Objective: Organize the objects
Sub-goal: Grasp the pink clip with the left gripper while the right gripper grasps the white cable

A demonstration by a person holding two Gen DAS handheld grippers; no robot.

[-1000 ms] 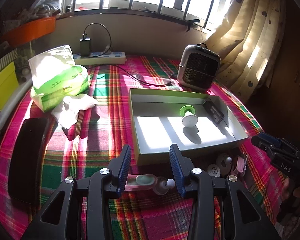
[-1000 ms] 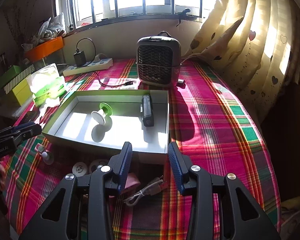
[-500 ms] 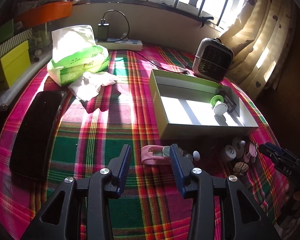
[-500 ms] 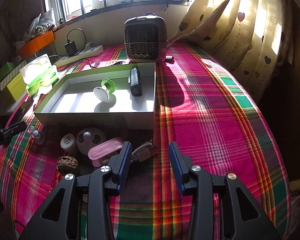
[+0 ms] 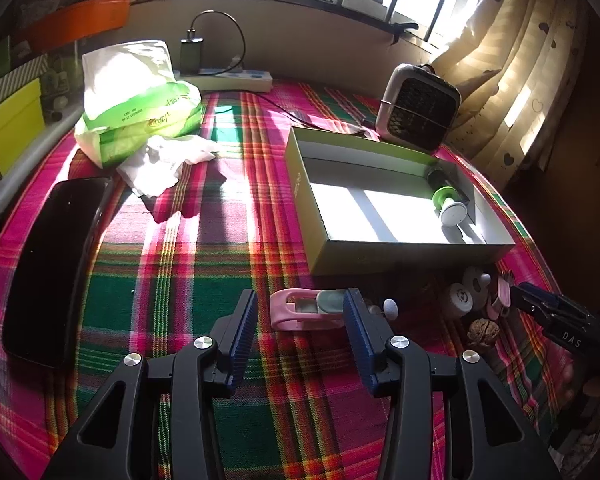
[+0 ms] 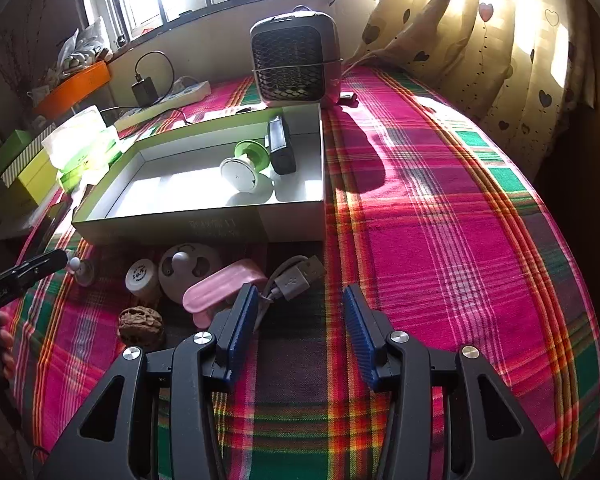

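Note:
An open green box (image 5: pixel 312 196) (image 6: pixel 204 222) on the plaid cloth holds a green-and-white spool (image 5: pixel 448 206) (image 6: pixel 244 168) and a black device (image 6: pixel 281 144). In front of it lie a pink holder (image 5: pixel 300 312), a pink case (image 6: pixel 220 286), a USB cable (image 6: pixel 296 278), a round white fan (image 6: pixel 188 270), a small white jar (image 6: pixel 142 276) and a walnut (image 6: pixel 140 324) (image 5: pixel 483 330). My left gripper (image 5: pixel 300 320) is open, just short of the pink holder. My right gripper (image 6: pixel 300 316) is open, just short of the cable.
A grey heater (image 5: pixel 418 108) (image 6: pixel 296 58) stands behind the box. A green tissue pack (image 5: pixel 140 108), crumpled tissue (image 5: pixel 160 162), a black case (image 5: pixel 48 260) and a power strip (image 5: pixel 228 78) lie on the left. Curtains (image 6: pixel 480 32) hang on the right.
Both grippers have drawn back from the box and dropped lower toward the loose items in front of it. The spool has rolled toward the black device. Both stay open.

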